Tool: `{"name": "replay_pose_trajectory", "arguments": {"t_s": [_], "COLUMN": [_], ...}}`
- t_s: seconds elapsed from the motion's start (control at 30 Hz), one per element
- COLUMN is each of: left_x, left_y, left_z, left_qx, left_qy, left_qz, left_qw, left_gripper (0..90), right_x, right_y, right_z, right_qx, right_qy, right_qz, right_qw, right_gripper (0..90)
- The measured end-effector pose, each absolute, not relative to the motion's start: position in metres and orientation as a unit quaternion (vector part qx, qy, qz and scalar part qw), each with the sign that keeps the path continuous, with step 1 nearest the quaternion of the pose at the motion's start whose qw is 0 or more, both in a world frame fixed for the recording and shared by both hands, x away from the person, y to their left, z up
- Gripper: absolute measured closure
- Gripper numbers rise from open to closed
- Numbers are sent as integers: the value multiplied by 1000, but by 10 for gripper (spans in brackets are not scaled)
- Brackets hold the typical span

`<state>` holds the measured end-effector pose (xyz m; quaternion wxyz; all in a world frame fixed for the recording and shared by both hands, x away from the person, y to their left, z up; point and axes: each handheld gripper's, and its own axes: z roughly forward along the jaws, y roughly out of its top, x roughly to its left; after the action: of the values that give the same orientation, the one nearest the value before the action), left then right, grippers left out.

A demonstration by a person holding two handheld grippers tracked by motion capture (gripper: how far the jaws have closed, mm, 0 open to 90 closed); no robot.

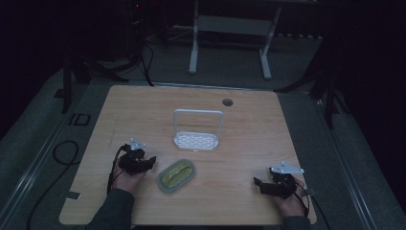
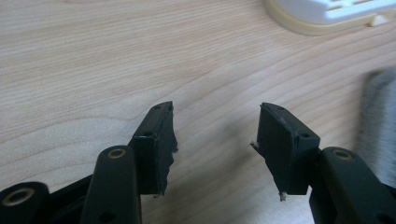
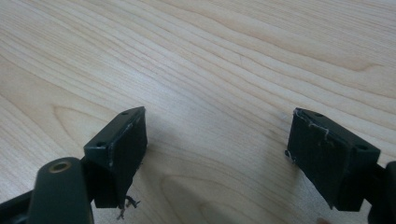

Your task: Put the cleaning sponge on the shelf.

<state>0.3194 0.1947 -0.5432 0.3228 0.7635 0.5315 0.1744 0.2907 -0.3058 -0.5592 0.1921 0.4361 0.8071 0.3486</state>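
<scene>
A person sits at the near edge of a wooden desk [image 1: 143, 105] and holds a gripper in each hand.

The left gripper [image 1: 152, 161] is near the near-left part of the desk, with the hand [image 1: 127, 181] resting behind it. Its two black jaws stand wide apart, and only bare wood shows between them in the left gripper view [image 2: 217, 135]. It holds nothing.

Just beside this gripper sits a small oval dish [image 1: 176, 176]. The dish has a grey rim and a yellow-green inside. It lies flat on the desk, close to the middle of the near edge. The tips of the left gripper point toward the dish but are a little apart from it. In the left gripper view, a blurry grey edge of the dish [image 2: 380, 121] shows at the right side.

Farther back, near the middle of the desk, stands a white rack [image 1: 196, 140] with a tall handle loop and a base full of small holes. It is apart from the dish.

The right gripper [image 1: 258, 184] is by the near-right corner of the desk, well apart from the dish. Its jaws also stand wide apart over bare wood [image 3: 217, 135], and nothing is between them.
</scene>
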Motion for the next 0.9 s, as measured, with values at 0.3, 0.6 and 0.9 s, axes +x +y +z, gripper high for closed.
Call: {"name": "replay_pose_trajectory", "arguments": {"t_s": [0.3,0.6,0.9], "left_x": [308,304,300], "left_y": [195,196,179], "left_z": [-525,-504,-492], "left_qx": [778,782,811], "left_qy": [502,482,446], "left_qz": [162,151,135], "left_qw": [341,365,355], "left_gripper": [544,542,535], "right_x": [290,290,290], "right_y": [-306,-306,-306], "right_z": [-559,-559,-559], "right_qx": [437,438,438], "right_qy": [807,806,806], "right_qz": [348,348,348], "right_qw": [193,193,193], "right_gripper": [194,193,193]}}
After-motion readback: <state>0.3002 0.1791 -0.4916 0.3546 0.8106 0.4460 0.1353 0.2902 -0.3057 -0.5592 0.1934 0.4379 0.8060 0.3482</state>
